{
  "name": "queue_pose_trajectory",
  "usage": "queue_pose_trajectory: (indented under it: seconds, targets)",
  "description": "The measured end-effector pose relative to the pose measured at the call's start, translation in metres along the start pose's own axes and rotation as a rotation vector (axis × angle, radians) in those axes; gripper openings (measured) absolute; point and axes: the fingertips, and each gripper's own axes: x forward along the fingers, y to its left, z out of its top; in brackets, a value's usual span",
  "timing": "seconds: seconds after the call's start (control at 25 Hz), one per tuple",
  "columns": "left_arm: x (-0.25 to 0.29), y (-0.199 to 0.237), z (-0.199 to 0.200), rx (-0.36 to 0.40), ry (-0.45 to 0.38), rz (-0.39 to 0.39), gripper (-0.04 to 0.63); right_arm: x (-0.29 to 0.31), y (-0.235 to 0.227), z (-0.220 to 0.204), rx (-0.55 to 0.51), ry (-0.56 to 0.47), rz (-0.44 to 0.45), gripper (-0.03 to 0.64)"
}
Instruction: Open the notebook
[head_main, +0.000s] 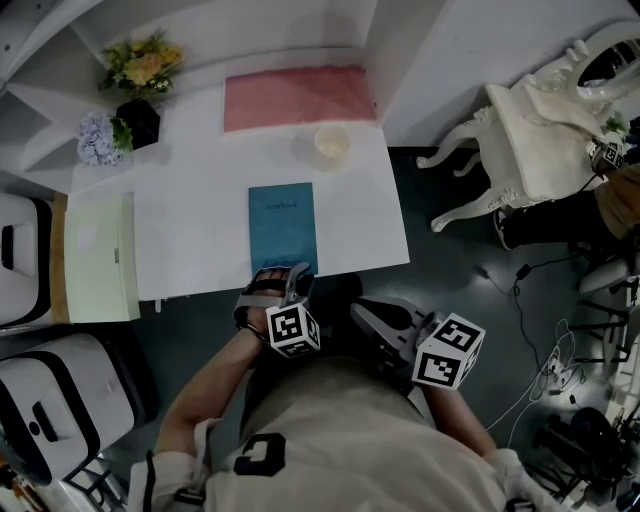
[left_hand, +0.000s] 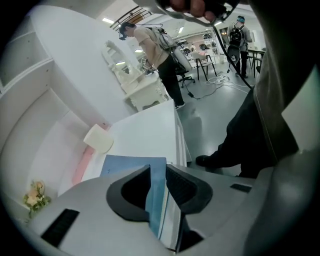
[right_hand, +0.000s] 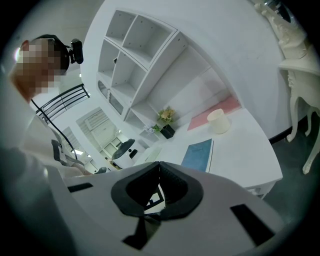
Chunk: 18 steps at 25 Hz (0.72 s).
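Notebook teal; cover print unreadable; left tongs apart, astride edge

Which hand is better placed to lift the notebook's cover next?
Left. The left tongs straddle the near edge of the blue notebook, jaws apart; the right tongs are shut, off the table, away from it.
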Motion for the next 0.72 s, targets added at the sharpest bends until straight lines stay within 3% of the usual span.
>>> queue_pose_trajectory:
  seconds: [0.32, 0.72]
  targets:
    - [-0.023, 0.023, 0.014, -0.071, -0.103, 0.127, 0.077, 0.001, 0.001, 0.002, -0.002, 0.005, 0.006, 0.022]
    - [-0.047, 0.044, 0.012, -0.239, -0.189, 0.227, 0.058, 0.004, 0.005, 0.001, -0.01, 0.012, 0.022, 0.023]
